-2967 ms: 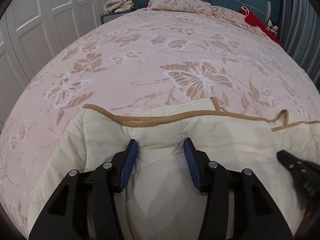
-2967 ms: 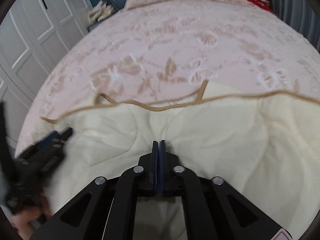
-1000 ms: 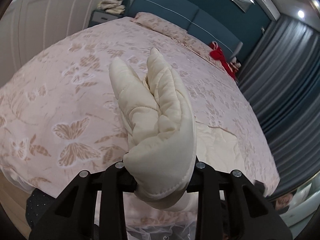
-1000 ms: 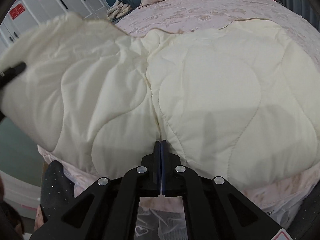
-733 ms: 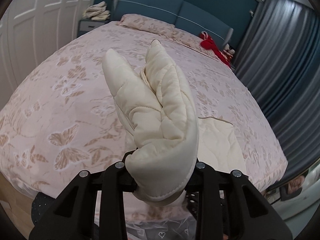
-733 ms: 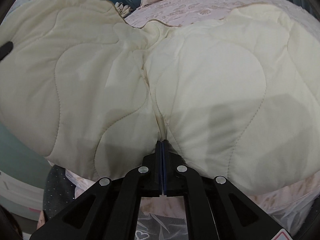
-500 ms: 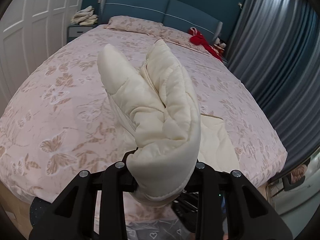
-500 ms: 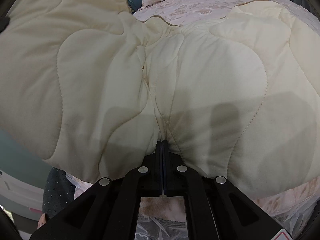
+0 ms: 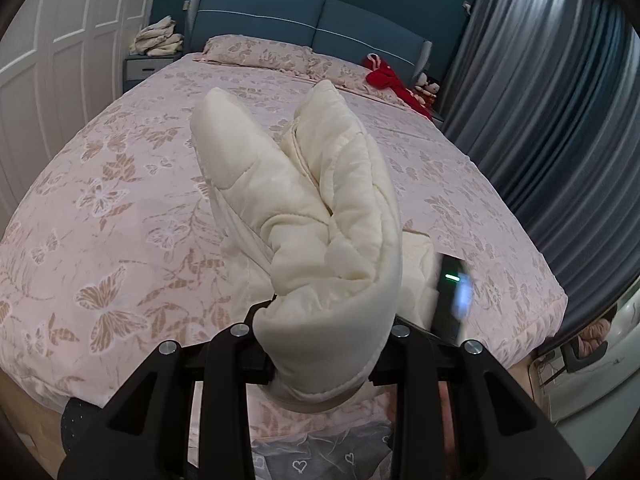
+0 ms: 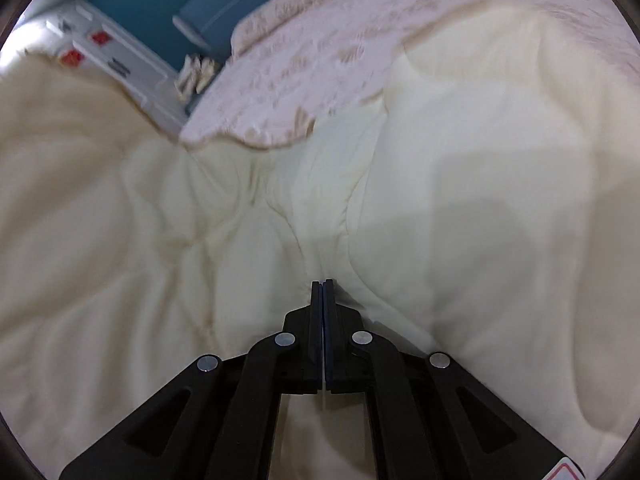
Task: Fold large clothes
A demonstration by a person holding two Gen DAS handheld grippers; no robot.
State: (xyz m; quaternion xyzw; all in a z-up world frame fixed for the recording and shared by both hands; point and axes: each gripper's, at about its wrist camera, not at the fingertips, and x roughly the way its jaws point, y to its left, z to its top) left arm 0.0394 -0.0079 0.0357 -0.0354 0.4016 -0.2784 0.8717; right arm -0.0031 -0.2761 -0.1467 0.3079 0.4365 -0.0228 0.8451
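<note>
Garment: cream quilted garment (image 9: 320, 216), lifted off the bed (image 9: 120, 200) and carried between both grippers; a lower part of it lies on the bedspread near the foot edge.
Left gripper (image 9: 320, 344): jaws pinching a thick, bunched wad of the padded fabric, which stands up in two puffy lobes and hides the jaw tips.
Right gripper (image 10: 322, 292): jaws pressed together on a thin pinch of the same garment (image 10: 460, 220), at a quilted seam where the creases converge.
Fabric condition: in the right wrist view the padding spreads wide to both sides and sags in the middle — not yet taut.
Bed surface: pink butterfly-print bedspread with free space ahead; pillows (image 9: 256, 50) and a red item (image 9: 390, 78) lie at the far end, well apart from the work.
Step in hand (judged): carrying the held edge across to make a fold.
Procedure: keep both grippers level and draw them apart until the span between them is straight.
Placement: lower the held edge onto the part resting on the bed, matching edge to edge, and release only once the fabric lies flat.
Caution: the left grip holds bulk, not a clean edge — padding may slip or fold crookedly.
Handling note: the filling is springy; press the fold down after release.
</note>
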